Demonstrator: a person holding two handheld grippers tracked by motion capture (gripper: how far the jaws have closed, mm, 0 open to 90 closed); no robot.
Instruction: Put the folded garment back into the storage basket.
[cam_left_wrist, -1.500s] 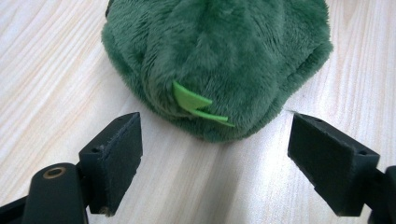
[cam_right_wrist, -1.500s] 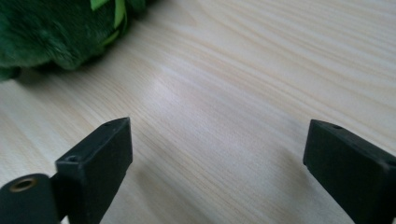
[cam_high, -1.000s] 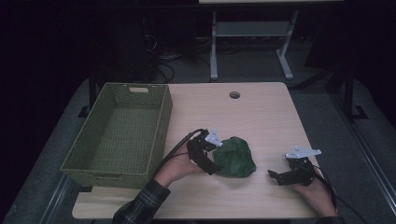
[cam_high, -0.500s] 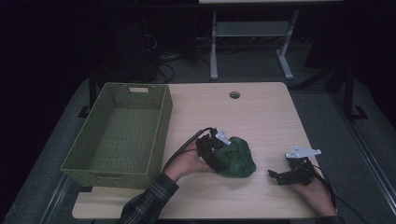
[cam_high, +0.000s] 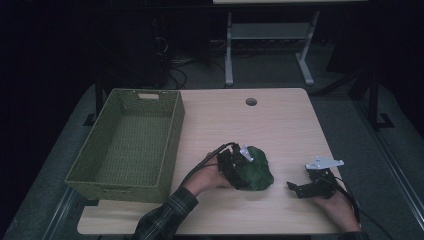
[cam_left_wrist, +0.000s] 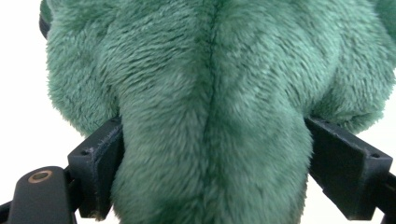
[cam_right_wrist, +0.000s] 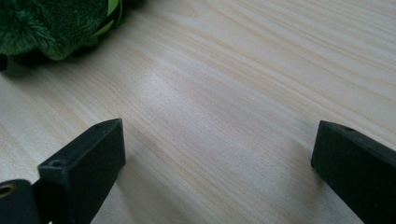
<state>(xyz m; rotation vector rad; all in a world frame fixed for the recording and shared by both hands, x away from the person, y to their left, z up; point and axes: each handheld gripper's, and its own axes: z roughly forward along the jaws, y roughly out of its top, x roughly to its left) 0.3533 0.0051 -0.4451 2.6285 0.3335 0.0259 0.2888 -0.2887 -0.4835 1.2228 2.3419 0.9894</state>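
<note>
Left gripper was at the green plush toy near the middle of the table's front half, the person's left hand behind it and a plaid sleeve coming in from the bottom edge. In the left gripper view the two black jaws stood on either side of a thick fold of the toy's fur, which bulged between them and touched both inner faces; they seemed to be pinching it, though the fur hid how firmly they pressed.

Whether the toy lay on the table or hung just off it could not be told from the dim high view.

Well to the toy's right, close to the table's front right corner, the right gripper sat low over the wood with its jaws spread wide and nothing between them. The right gripper view showed bare pale woodgrain between those jaws and a bit of the green toy at the upper left corner, apart from them.

A woven green basket stood on the left side of the table, well apart from the toy, with its long side running front to back.
</note>
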